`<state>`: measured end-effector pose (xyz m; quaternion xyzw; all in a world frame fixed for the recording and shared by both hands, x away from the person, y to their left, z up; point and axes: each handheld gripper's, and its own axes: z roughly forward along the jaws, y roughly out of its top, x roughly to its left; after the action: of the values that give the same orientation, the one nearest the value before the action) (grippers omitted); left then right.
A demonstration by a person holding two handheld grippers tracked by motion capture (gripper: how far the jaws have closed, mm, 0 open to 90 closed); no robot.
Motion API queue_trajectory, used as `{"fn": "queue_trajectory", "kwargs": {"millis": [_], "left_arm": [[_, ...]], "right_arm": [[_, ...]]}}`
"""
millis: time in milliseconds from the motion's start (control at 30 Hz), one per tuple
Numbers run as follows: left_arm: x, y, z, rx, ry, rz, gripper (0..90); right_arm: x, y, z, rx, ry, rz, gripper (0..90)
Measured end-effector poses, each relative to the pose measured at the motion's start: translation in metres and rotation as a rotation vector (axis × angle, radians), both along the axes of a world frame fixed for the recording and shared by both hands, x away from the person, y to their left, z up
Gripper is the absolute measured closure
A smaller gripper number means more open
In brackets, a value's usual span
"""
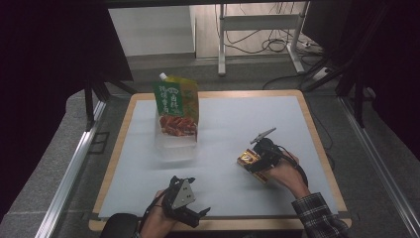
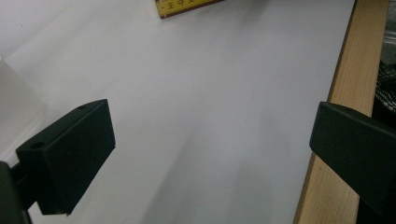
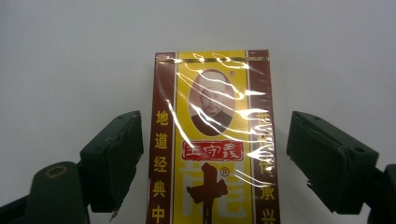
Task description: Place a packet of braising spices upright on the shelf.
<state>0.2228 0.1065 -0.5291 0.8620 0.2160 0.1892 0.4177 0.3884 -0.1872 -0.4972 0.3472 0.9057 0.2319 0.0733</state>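
A flat yellow and brown box [image 3: 212, 154] wrapped in shiny film lies on the white table sheet [image 1: 223, 124], right of the middle. My right gripper [image 3: 215, 126] is open and straddles it, one jaw on each long side with a narrow gap to the box. From above, the right gripper [image 1: 253, 159] sits over the box [image 1: 245, 159], held by a hand in a plaid sleeve. My left gripper [image 1: 199, 196] is open near the table's front edge with nothing between its jaws. The left gripper [image 2: 210, 121] faces bare sheet, with a corner of the box [image 2: 187, 5] far ahead.
A green sauce pouch [image 1: 176, 106] with a white cap stands in a clear container [image 1: 174, 148] at the back left of the sheet. The table's wooden rim [image 2: 348, 93] runs close by the left gripper. Cables and a metal frame lie on the floor behind.
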Motion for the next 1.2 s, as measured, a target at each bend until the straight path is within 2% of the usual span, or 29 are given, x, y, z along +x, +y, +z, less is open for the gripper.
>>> {"fn": "queue_trajectory", "kwargs": {"millis": [67,200,333,433,567,667,800,933,1000,1200], "left_arm": [[0.0,0.0,0.0,0.001,-0.001,0.0,0.0],[0.0,0.0,0.0,0.001,-0.001,0.0,0.0],[0.0,0.0,0.0,0.003,-0.002,-0.001,0.0],[0.0,0.0,0.0,0.004,-0.002,-0.001,0.0],[0.0,-0.001,0.0,0.003,-0.003,-0.002,0.0],[0.0,-0.001,0.0,0.004,-0.004,-0.002,0.0],[-0.001,-0.001,0.0,0.006,-0.005,-0.002,0.1],[-0.001,-0.001,0.0,0.004,-0.008,0.0,0.1],[-0.001,-0.001,0.0,0.003,-0.009,0.001,0.2],[-0.001,0.0,0.001,0.009,-0.015,-0.003,0.2]], "right_arm": [[0.002,0.003,0.002,-0.022,0.027,0.006,19.4],[0.008,0.009,0.005,-0.069,0.051,0.025,23.7],[0.012,0.02,0.003,-0.153,0.07,0.056,26.1],[0.014,0.026,0.001,-0.197,0.087,0.074,29.0],[0.017,0.033,0.001,-0.246,0.102,0.085,29.0],[0.018,0.035,0.0,-0.264,0.11,0.082,29.4],[0.019,0.036,0.0,-0.262,0.119,0.066,30.8],[0.017,0.036,0.002,-0.264,0.111,0.075,31.5],[0.017,0.034,0.005,-0.238,0.1,0.074,31.5],[0.014,0.029,0.017,-0.133,0.029,0.073,31.7]]}}
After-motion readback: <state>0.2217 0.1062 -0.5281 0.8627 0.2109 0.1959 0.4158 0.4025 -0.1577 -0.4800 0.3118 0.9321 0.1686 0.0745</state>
